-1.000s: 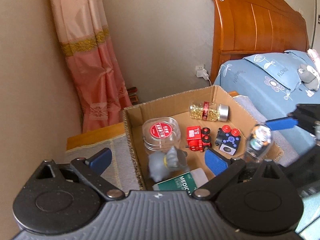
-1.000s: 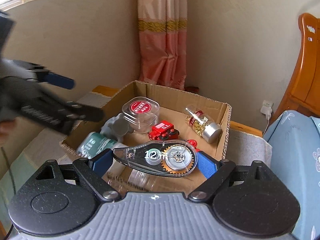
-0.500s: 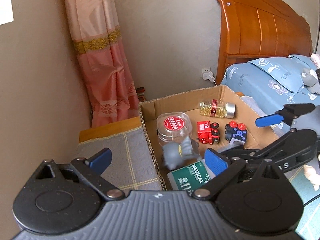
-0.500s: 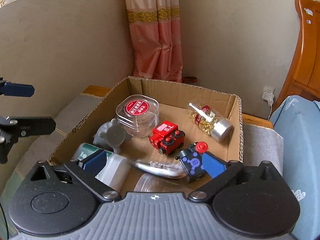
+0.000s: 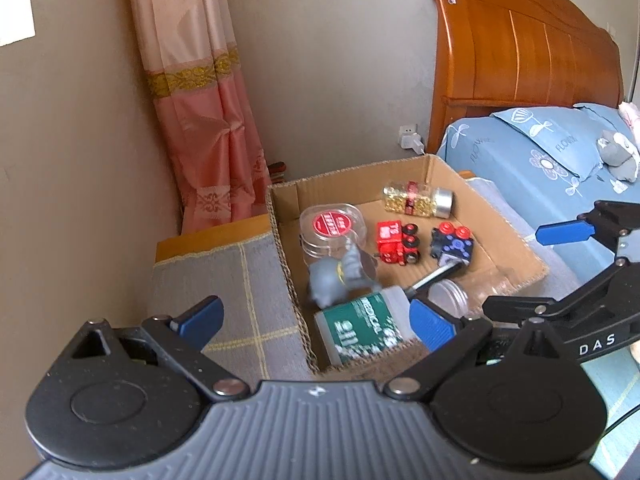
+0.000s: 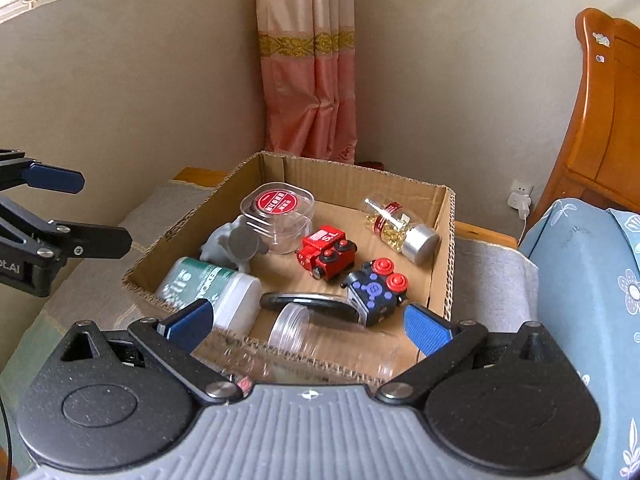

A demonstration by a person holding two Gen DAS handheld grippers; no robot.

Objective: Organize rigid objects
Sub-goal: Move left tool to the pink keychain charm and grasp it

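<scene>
A cardboard box [image 6: 446,248] [image 5: 508,220] holds a red-lidded clear tub [image 6: 278,210], a grey elephant toy [image 6: 234,246], a green medical bottle [image 6: 208,286], a red toy train [image 6: 326,254], a black-and-red toy [image 6: 376,290], a capsule bottle [image 6: 400,226], a clear jar [image 6: 332,340] and the correction tape dispenser [image 6: 308,304], lying on the box floor. My right gripper [image 6: 308,324] is open and empty just above the box's near edge. My left gripper [image 5: 316,320] is open and empty over the box's left corner.
The box sits on a grey checked cloth [image 5: 224,280] over a wooden stand. A pink curtain [image 5: 200,120] hangs in the corner. A bed with a blue pillow [image 5: 536,144] and wooden headboard [image 5: 520,52] is at the right.
My right gripper opened and dropped the correction tape dispenser into the box, then drew back. My left gripper pulled back and left from the box.
</scene>
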